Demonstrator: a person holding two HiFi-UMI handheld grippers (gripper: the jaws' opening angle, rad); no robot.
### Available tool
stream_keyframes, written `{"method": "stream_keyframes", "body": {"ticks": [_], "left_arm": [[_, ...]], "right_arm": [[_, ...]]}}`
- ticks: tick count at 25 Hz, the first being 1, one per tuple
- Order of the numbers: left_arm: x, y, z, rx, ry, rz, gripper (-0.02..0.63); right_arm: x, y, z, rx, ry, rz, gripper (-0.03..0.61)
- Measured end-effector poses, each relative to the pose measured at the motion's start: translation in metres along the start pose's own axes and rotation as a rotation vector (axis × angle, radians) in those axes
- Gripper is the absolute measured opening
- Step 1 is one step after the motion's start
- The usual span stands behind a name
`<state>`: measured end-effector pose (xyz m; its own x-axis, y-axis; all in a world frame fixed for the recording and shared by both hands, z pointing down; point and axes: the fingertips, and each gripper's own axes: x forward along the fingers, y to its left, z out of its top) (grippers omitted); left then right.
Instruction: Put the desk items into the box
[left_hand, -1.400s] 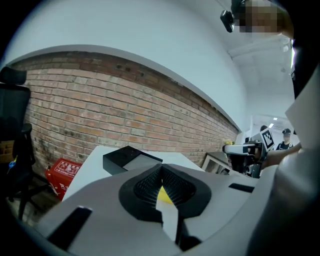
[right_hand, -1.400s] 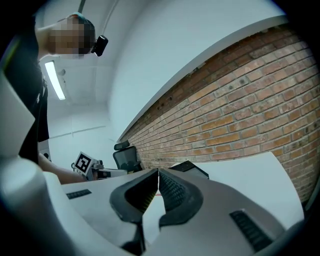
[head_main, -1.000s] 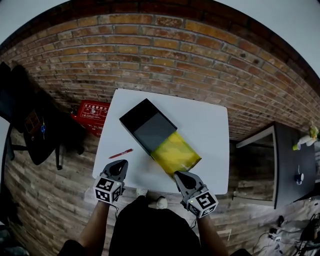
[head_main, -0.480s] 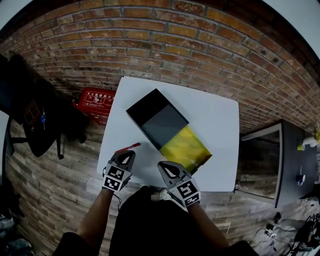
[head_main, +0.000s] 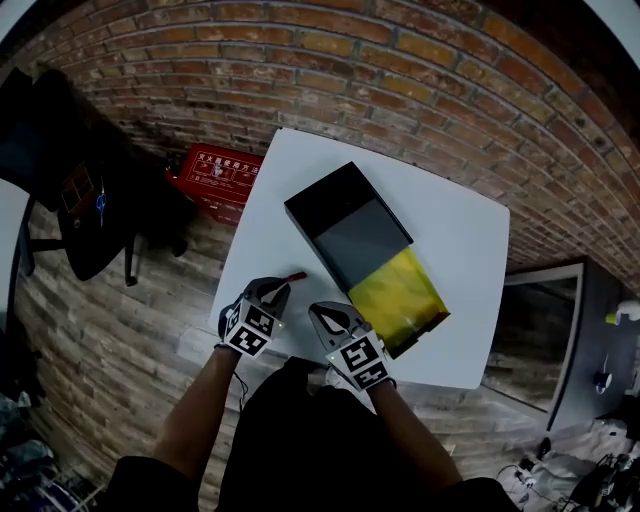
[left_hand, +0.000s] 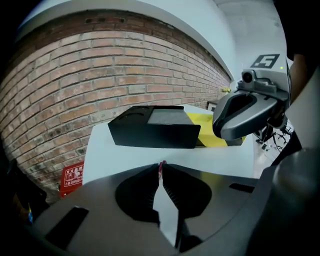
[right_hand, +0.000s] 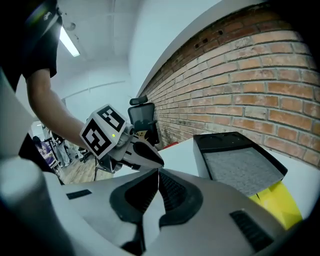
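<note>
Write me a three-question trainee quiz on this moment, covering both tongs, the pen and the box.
1. True or false: the right tongs hold the red pen.
2. The padding inside the box is: A grey, B red, C white?
3. Fill in: the left tongs are shut on the ____.
Key: 1 false, they are shut and empty; 2 A; 3 red pen.
</note>
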<state>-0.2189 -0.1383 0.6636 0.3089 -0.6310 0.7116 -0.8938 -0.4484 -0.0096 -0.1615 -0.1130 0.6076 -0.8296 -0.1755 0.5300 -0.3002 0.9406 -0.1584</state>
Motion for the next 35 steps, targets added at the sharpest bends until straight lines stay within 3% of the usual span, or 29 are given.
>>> {"method": "stream_keyframes", "body": {"ticks": [2, 7, 21, 35], "left_arm": [[0.004, 0.002, -0.005, 0.036, 0.025, -0.005, 0.023], [0.015, 0.005, -0.021, 0.099, 0.097, -0.041, 0.117], [0.032, 0.015, -0.047, 0.284, 0.364, -0.184, 0.132], [0.033, 0.010, -0.048, 0.238, 0.424, -0.278, 0.064]], "right_arm": [[0.005, -0.001, -0.001, 0.000, 0.006, 0.004, 0.021], [0.013, -0.003, -0.006, 0.014, 0.025, 0.006, 0.021], [0.007, -0.013, -0.015, 0.057, 0.043, -0.033, 0.023], [0.003, -0.015, -0.017, 0.073, 0.037, -0.042, 0.023]]}}
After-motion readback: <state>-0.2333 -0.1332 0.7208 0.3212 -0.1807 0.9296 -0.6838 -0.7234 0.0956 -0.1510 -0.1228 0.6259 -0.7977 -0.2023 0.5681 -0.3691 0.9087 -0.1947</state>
